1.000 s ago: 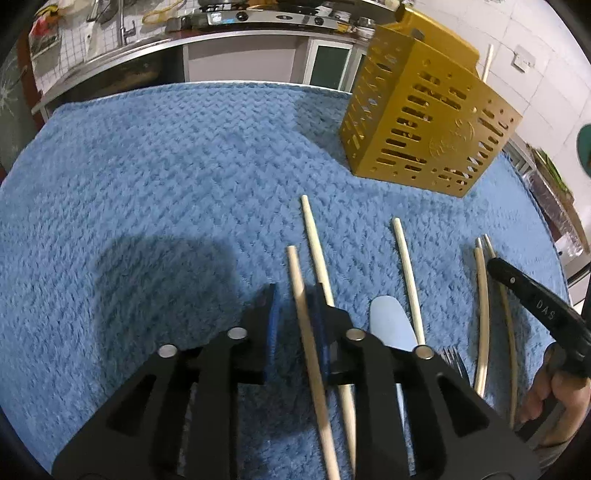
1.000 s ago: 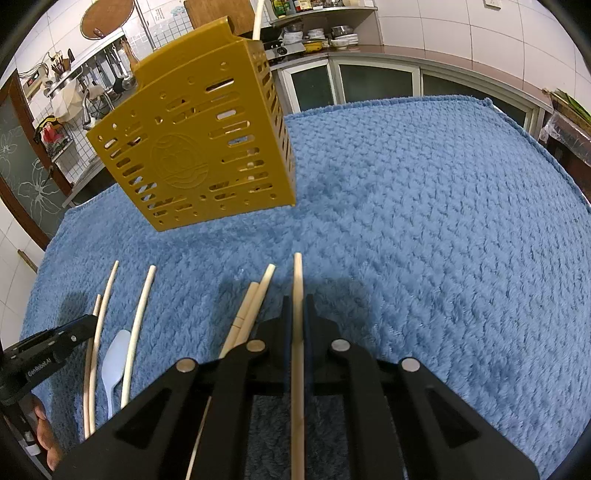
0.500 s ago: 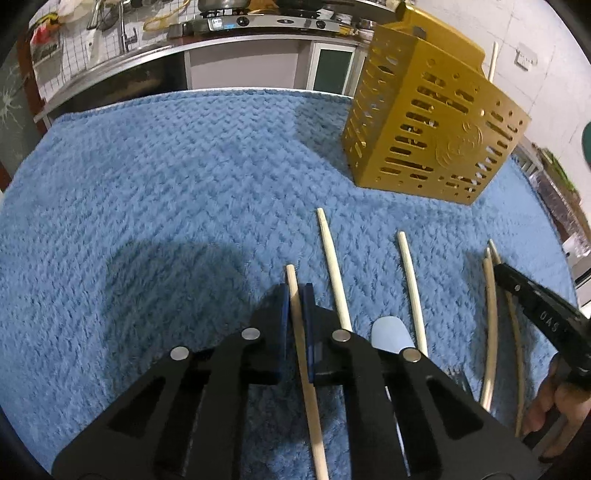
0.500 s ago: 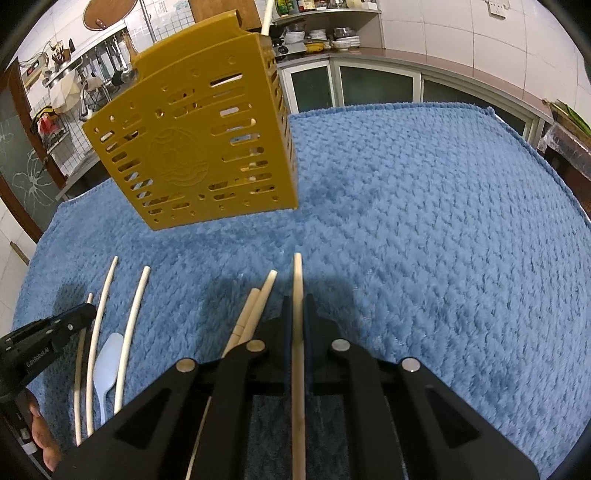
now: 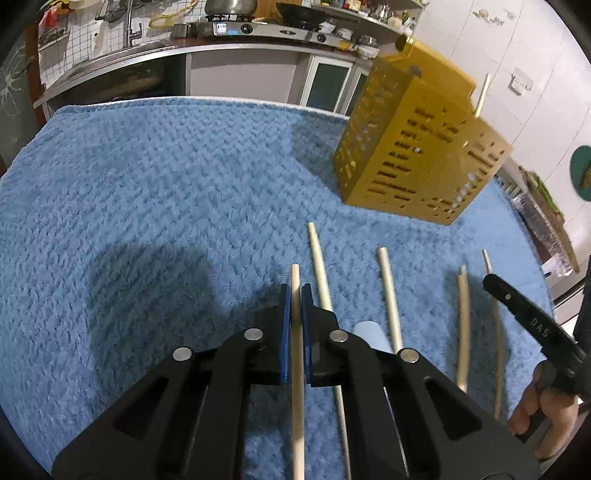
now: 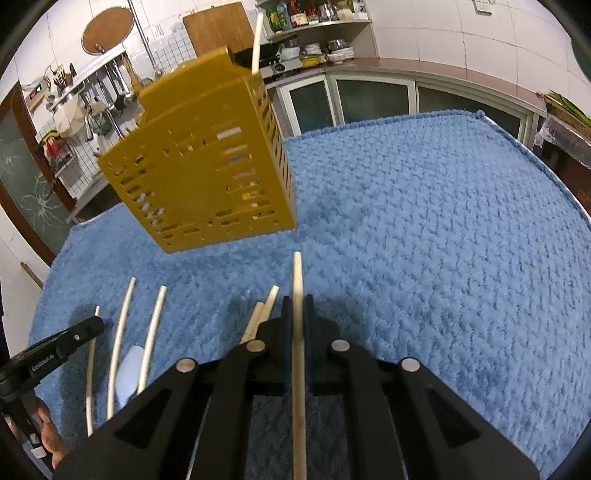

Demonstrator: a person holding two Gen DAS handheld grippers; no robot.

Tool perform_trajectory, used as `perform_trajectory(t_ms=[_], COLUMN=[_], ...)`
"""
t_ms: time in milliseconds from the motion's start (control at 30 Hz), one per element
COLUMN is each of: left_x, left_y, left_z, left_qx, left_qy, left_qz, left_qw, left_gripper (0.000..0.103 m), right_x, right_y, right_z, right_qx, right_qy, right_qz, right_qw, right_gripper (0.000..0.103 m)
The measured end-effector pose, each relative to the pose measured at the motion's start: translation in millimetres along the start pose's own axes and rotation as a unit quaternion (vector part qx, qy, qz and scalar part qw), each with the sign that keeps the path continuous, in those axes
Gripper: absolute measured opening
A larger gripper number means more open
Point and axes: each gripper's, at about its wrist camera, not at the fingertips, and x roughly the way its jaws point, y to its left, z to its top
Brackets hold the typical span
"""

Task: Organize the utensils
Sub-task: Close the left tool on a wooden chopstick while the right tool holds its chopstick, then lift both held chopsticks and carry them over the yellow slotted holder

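My left gripper (image 5: 294, 291) is shut on a pale wooden chopstick (image 5: 296, 369) and holds it above the blue towel (image 5: 147, 184). My right gripper (image 6: 297, 302) is shut on another wooden chopstick (image 6: 298, 332), lifted over the towel. A yellow slotted utensil holder (image 5: 417, 158) stands at the far right in the left wrist view and at upper left in the right wrist view (image 6: 207, 166), with one chopstick (image 6: 256, 37) standing in it. Several loose chopsticks (image 5: 388, 295) and a pale blue spoon (image 5: 371, 332) lie on the towel.
The right gripper's black body (image 5: 528, 321) and the hand shows at the right edge of the left wrist view. A kitchen counter with stove (image 5: 236, 33) runs behind the table. Two chopsticks (image 6: 264, 310) lie just left of my right gripper.
My left gripper closed on the chopstick and lifted it off the towel. Both grippers rose and the holder now sits lower and farther in view. The right gripper stays shut on its chopstick.
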Motion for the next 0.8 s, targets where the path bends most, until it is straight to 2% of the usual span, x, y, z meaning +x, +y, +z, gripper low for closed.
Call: perform_trajectory(t_ms=[200, 333, 567, 800], left_x=[-35.9, -63.5, -88.4, -106.0], left_y=[-12.8, -20.8, -40.5, -57.6], left_z=[9.6, 18.8, 34.7, 67.5], left_qx=[0.020, 0.024, 0.036, 0.050], left_qy=[-0.054, -0.105, -0.151, -0.186], left_qz=[-0.024, -0.055, -0.080, -0.091], left_qw=[0.9981, 0.9927, 0.9847, 0.9771], left_gripper=[0.004, 0.004, 0.004, 0.004], right_x=[-29.5, -48.2, -81.3, -115.5], right_y=[2.5, 2.6, 12.3, 26.7], right_z=[6.4, 12.4, 30.5, 71.1], right_qx=[-0.001, -0.002, -0.020, -0.040], right_qy=[-0.036, -0.065, -0.123, -0.191], right_qz=[0.021, 0.043, 0.051, 0.058], right_qw=[0.999, 0.997, 0.991, 0.979], right_gripper=[0.006, 0.006, 0.006, 0.006])
